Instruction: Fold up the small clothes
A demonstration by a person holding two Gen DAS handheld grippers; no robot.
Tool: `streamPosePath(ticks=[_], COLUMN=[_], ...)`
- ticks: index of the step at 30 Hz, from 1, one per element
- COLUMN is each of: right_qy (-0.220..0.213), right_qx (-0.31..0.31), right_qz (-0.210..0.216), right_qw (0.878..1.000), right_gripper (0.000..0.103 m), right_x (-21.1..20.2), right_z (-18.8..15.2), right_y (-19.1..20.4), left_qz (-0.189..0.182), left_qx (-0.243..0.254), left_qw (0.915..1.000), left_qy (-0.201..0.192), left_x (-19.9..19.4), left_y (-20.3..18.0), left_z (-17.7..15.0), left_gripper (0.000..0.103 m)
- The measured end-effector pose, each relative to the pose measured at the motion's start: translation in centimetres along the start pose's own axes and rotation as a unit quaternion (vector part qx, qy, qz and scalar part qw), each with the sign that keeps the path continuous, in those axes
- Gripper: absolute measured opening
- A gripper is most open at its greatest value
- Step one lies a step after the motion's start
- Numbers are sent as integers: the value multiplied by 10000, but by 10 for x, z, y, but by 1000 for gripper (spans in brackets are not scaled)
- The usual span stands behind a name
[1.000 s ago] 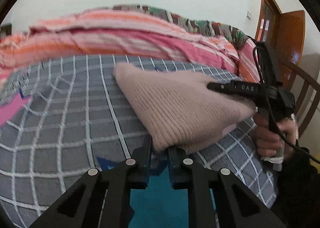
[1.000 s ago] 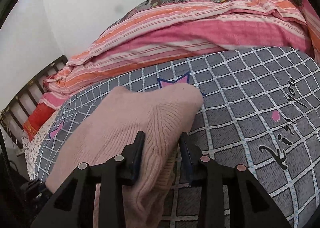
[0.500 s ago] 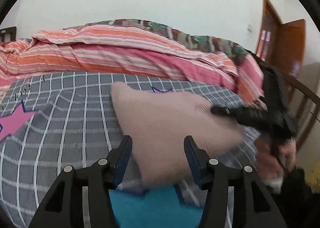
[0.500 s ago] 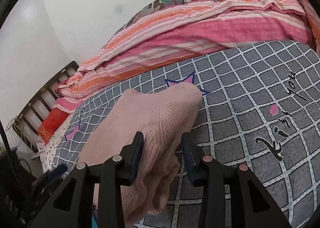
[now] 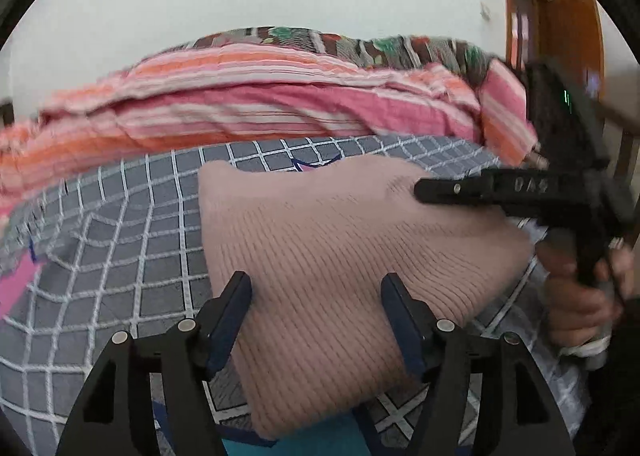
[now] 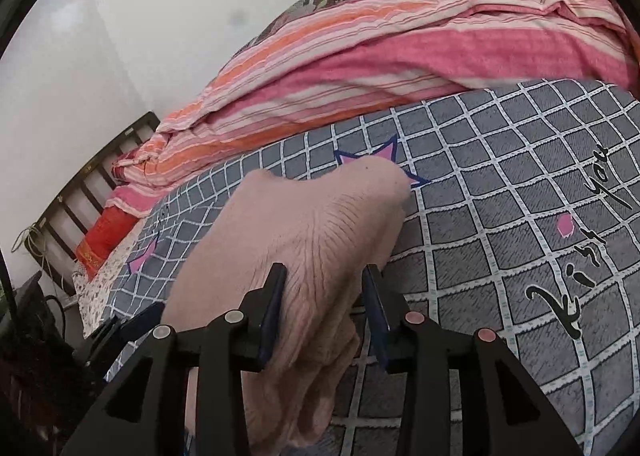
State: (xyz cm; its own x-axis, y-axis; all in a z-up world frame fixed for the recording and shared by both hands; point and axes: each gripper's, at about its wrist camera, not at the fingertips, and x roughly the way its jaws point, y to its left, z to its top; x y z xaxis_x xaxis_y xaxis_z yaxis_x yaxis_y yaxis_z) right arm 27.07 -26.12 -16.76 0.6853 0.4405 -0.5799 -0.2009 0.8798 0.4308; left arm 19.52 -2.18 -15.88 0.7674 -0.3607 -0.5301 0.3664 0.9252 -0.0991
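The right gripper [image 6: 324, 288] has its 2 fingers [image 6: 272, 308] spread on either side of a bunched fold of the pink knit garment [image 6: 304, 240], which rises between them; whether the pads press the cloth cannot be told. The garment lies on the grey checked bed cover [image 6: 500, 183], its far edge overlapping a pink star [image 6: 380, 155] printed there. Beyond the garment lies a striped pink and orange quilt [image 6: 380, 55]. To the garment's left stands a dark slatted bed frame [image 6: 80, 195].

1. A bed with a grey checked sheet [image 6: 500, 183] printed with pink stars carries everything.
2. A folded pink knit garment [image 5: 340, 256] lies on its near part.
3. A striped pink-orange quilt [image 6: 380, 67] is heaped along the far side.
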Motion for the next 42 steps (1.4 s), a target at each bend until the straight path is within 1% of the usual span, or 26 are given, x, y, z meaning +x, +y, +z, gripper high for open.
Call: streamPosePath(ticks=[1,2,4,5,7,8,11,12,13,14,16,18,20,22,23,25,36,37,42], right_qy=[-24,-88,-299,-313,-230,-168,-147,-148,-145,-174,-328,-389,-319,-216,-171,-186,-199,-206,-210], right_qx=[0,-83,-266,-279,-267,-197,-187,-223,-247,-280,-402,-572,-621,-566,-517,-542,-662,-675,-682], right_qz=[-10,-48,-154,-192,-393,-491,-535,-553,-588,-643,-722,-814,-885,-974,-1054,-1098,-1320,-1332,-1335], right_qw=[10000,9999,9991,9989,9986,9985,9983,9981,9979,9974,9960,9943,9936,9934,9929,9923,9888,9886,9885], right_gripper=[28,17,14,14,13,13,14,15,18,20,20,20,21,23,26,28,30,32,32], right_x=[0,-2,-8,-8,-2,3,4,2,0,-3,-12,-14,-10,-3,-1,0,4,4,4], right_z=[0,0,-1,0,-1,-1,-1,0,0,-1,-3,-5,-7,-9,-10,-11,-15,-16,-16], right_y=[1,3,6,5,0,-3,-4,-2,0,2,6,10,10,6,3,4,8,8,9], left_qz=[-110,-179,-285,-311,-308,-295,-192,-211,-245,-220,-154,-103,-16,-43,-48,17,104,114,124], left_qx=[-210,-358,-755,-860,-1099,-1134,-1103,-1068,-1028,-989,-898,-864,-880,-924,-929,-884,-884,-877,-883], left_qw=[9997,9992,9967,9958,9934,9931,9937,9940,9943,9947,9956,9959,9957,9951,9951,9955,9954,9955,9955], left_qy=[-35,-58,-109,-107,-82,-75,46,106,169,197,226,252,291,338,346,346,358,354,330], left_x=[-3,-4,-6,-5,-4,-2,3,6,9,10,13,14,18,21,22,24,27,26,25], left_y=[7,12,27,31,41,43,41,39,36,33,29,27,25,25,25,22,19,18,19], left_z=[1,2,4,4,3,3,2,2,1,1,0,0,0,-1,0,-1,-2,-2,-2], left_gripper=[65,65,65,65,65,65,66,66,66,66,67,68,71,71,72,73,75,75,75])
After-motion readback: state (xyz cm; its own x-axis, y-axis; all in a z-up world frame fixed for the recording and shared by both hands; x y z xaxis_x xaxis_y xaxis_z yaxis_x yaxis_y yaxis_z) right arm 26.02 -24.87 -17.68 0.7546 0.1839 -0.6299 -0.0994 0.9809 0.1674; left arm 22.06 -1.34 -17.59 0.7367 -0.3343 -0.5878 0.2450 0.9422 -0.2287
